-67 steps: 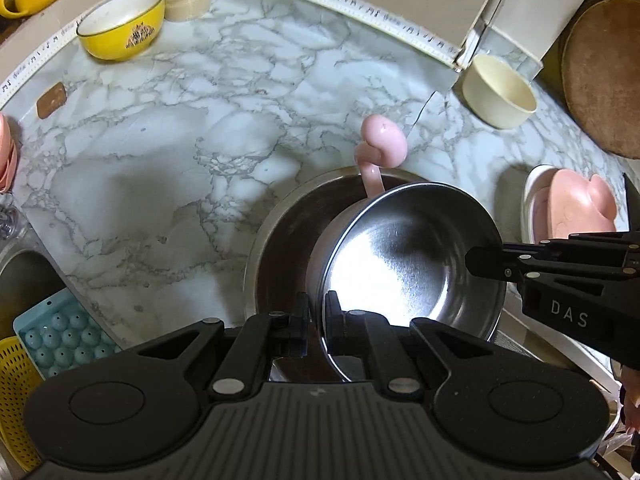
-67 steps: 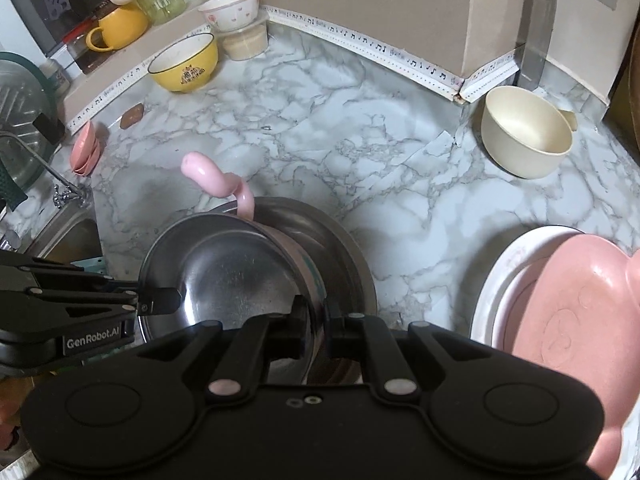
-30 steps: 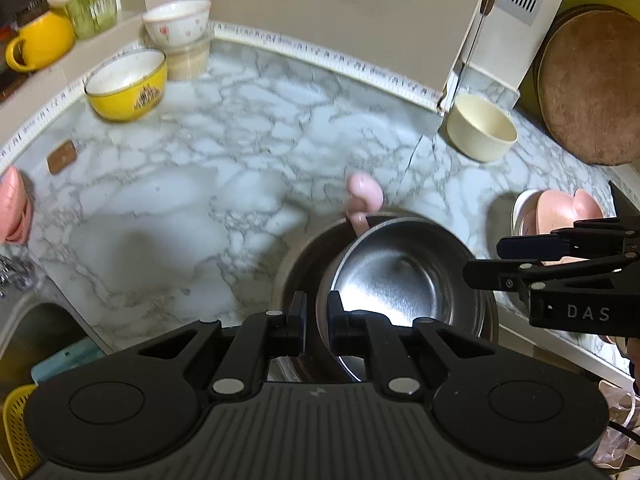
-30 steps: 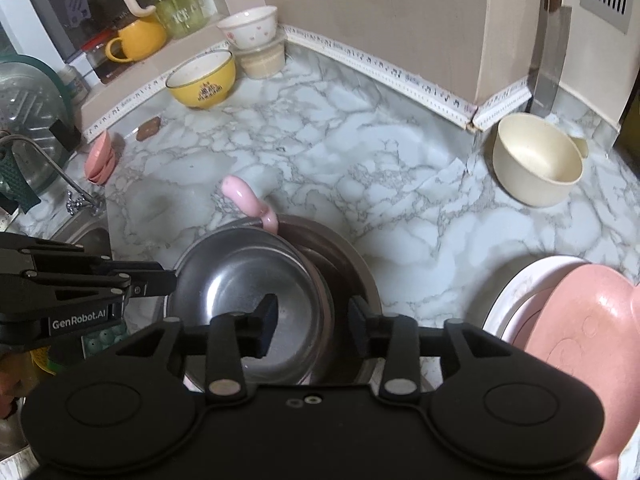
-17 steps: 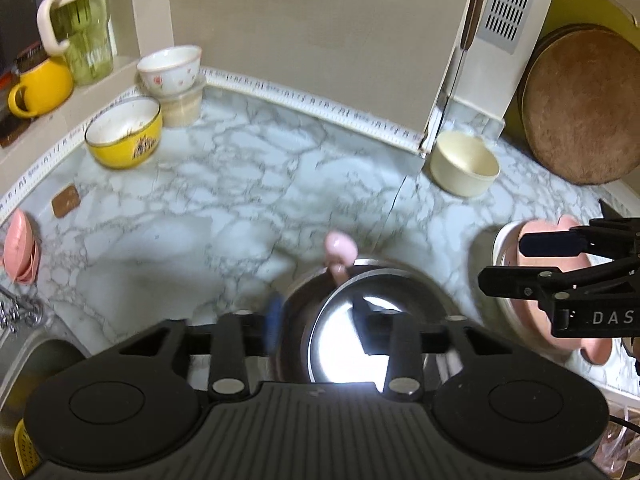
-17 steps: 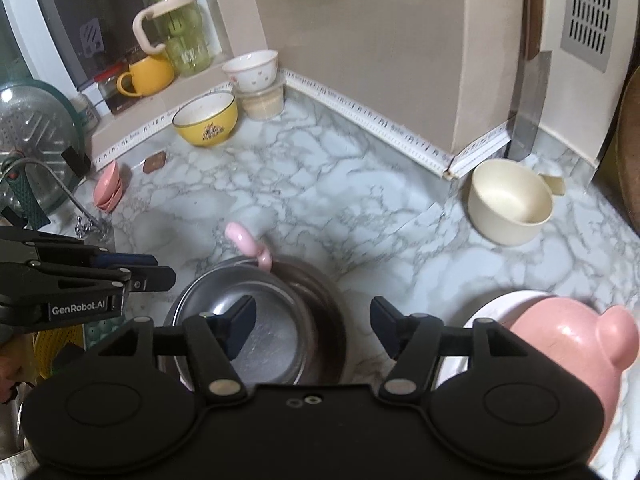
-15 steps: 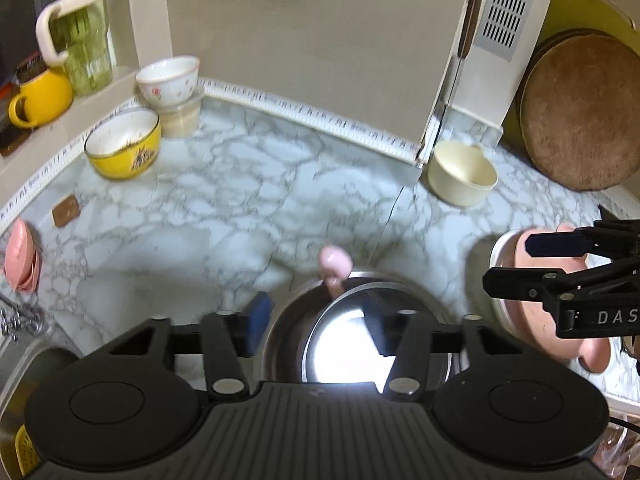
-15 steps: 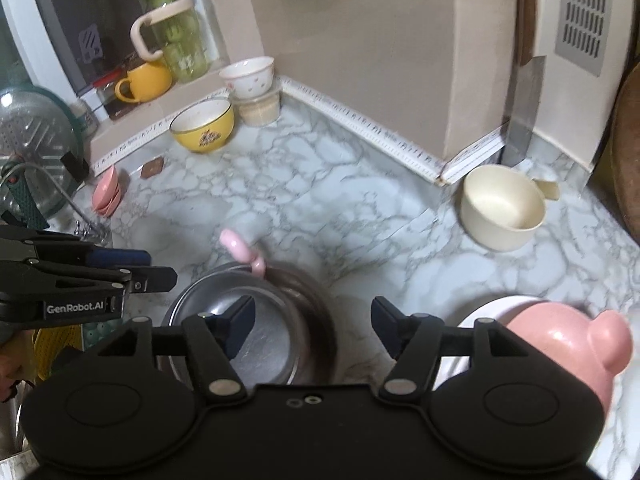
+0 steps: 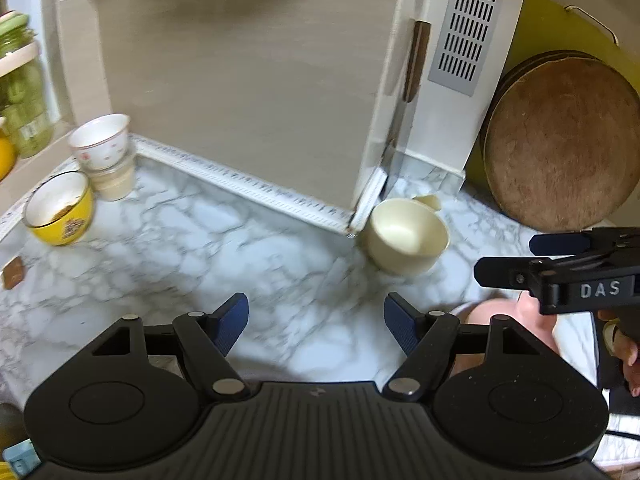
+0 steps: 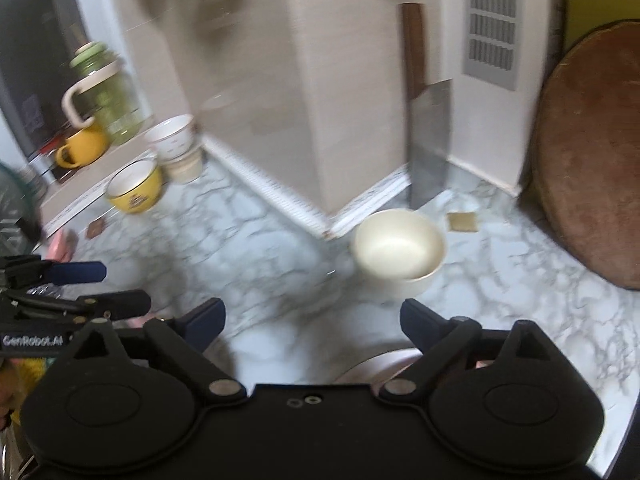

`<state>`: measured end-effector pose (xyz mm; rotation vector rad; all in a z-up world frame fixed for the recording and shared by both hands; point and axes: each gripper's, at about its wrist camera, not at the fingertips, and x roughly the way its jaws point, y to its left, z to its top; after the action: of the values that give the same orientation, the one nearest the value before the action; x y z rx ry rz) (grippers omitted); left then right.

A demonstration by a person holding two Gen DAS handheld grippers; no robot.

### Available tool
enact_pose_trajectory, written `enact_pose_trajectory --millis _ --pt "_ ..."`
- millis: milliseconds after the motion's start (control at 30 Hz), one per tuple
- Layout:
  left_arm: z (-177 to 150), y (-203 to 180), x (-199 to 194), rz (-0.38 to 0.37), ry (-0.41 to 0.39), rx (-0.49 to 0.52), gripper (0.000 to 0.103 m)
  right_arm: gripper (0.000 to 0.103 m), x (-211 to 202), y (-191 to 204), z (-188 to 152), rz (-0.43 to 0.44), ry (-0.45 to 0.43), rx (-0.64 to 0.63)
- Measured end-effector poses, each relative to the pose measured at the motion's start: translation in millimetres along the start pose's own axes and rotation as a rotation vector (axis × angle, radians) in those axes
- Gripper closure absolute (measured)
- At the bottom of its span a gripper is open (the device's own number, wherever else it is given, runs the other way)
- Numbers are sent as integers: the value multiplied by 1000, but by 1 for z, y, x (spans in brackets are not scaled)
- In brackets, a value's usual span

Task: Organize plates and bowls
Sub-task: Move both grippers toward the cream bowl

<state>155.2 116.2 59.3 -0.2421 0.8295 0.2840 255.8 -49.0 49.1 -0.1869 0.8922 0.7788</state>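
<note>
Hovering spread and unladen, both grippers (image 9: 316, 318) (image 10: 312, 320) face an empty cream bowl (image 9: 408, 240).

I'm looking down on a grey-veined marble desk (image 9: 208, 264) filling the middle of both views. A cream bowl (image 9: 408, 240) sits on it right of centre, just beside the wall corner. At the left edge I see a yellow bowl (image 9: 60, 208), and above it a white bowl (image 9: 100, 140) stacked on a beige cup (image 9: 114, 180). A small brown block (image 9: 12, 278) lies at far left. A round wooden board (image 9: 560, 148) leans at upper right. A tan square (image 10: 463, 222) lies beside the cream bowl in the right view.
</note>
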Motion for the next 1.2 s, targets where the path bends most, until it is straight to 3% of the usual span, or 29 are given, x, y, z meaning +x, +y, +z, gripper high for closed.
enact_pose_trajectory --millis 167,600,1033,1200 --pt "17 -29 29 11 -10 -21 29 7 14 -40 14 -38 1 75" --pt "48 -68 115 50 56 -117 29 7 75 -113 30 -87 69 203" --pt "50 -89 182 107 107 -139 29 10 144 -140 37 -79 134 260" --pt "46 -90 201 116 135 -171 29 20 164 -145 35 -67 164 262"
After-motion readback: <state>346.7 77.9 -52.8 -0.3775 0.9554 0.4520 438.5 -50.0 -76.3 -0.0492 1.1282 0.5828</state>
